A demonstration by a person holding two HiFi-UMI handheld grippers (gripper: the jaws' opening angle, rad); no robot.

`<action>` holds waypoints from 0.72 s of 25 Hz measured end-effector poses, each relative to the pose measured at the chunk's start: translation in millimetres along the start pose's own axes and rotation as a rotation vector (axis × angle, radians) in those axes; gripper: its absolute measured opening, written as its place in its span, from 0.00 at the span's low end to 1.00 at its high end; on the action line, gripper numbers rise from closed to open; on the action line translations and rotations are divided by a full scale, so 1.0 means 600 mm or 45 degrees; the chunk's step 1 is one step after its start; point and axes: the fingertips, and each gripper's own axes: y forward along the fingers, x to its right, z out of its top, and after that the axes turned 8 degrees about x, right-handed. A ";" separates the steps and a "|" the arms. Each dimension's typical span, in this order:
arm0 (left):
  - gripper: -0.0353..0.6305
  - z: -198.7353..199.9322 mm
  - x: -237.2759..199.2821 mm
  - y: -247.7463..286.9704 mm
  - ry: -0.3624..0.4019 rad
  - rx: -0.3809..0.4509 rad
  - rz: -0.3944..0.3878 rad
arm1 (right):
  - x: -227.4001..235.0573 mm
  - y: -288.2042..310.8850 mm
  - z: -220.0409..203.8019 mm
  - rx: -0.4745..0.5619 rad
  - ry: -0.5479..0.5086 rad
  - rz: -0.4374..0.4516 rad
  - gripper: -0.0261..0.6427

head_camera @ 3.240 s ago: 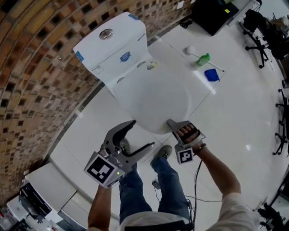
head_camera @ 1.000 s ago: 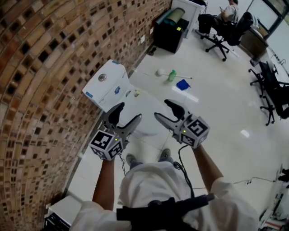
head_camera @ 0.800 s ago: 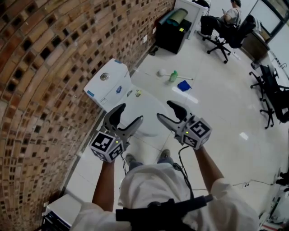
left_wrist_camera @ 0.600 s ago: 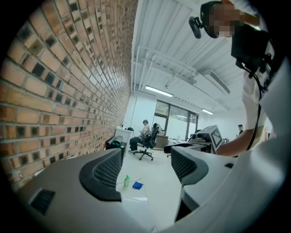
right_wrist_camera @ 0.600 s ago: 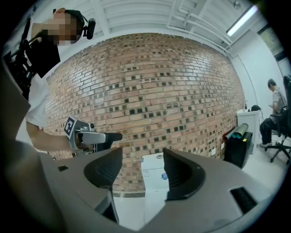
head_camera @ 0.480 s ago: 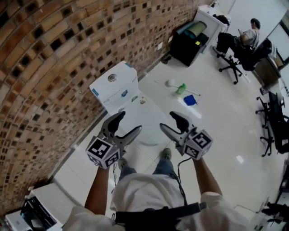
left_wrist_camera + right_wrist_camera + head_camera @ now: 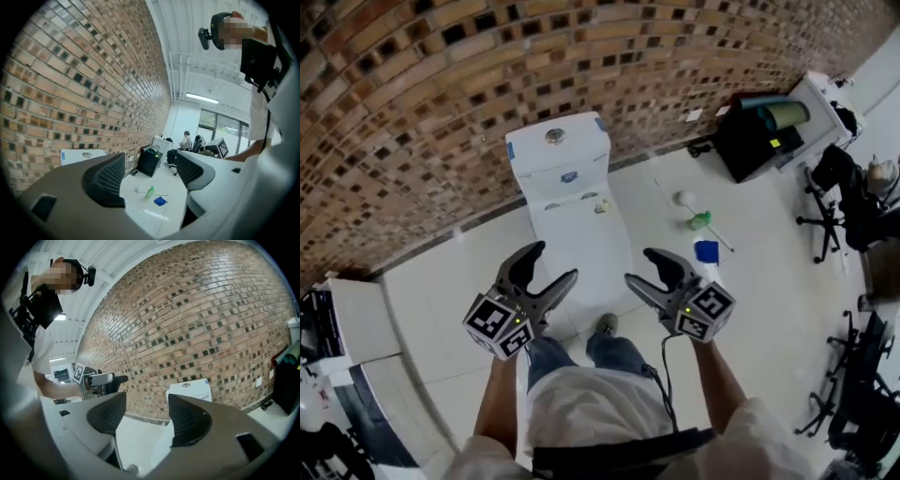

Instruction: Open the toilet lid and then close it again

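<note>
- Right gripper (image 7: 146,398): two grey jaws are shown in the foreground, set well apart, with nothing held between them.
- Pads (image 7: 110,416): dark and ribbed, one fitted to each jaw.
- Toilet (image 7: 193,389): white; the tank is seen above the right-hand jaw, with a round button on top, and is placed against the wall.
- Brick wall (image 7: 187,310): brown, with dark gaps.
- Floor (image 7: 133,437): white, seen through the gap.
- Left gripper (image 7: 112,378): held out at the left, with a marker cube (image 7: 78,373) attached.
- Person (image 7: 40,348): seen at the upper left, dressed in white.
</note>
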 end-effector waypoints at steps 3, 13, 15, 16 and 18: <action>0.57 -0.020 0.032 -0.025 0.002 0.007 0.116 | 0.003 -0.025 -0.028 -0.119 -0.017 0.093 0.48; 0.57 -0.132 0.086 -0.125 -0.011 0.003 0.316 | -0.027 -0.067 -0.170 -0.426 -0.399 0.229 0.48; 0.56 -0.183 0.097 -0.132 0.033 -0.043 0.308 | -0.022 -0.081 -0.235 -0.565 -0.569 0.275 0.48; 0.57 -0.209 0.102 -0.135 0.058 -0.062 0.303 | -0.018 -0.086 -0.273 -0.637 -0.651 0.308 0.48; 0.56 -0.259 0.111 -0.140 0.076 -0.086 0.301 | -0.010 -0.089 -0.344 -0.780 -0.824 0.390 0.49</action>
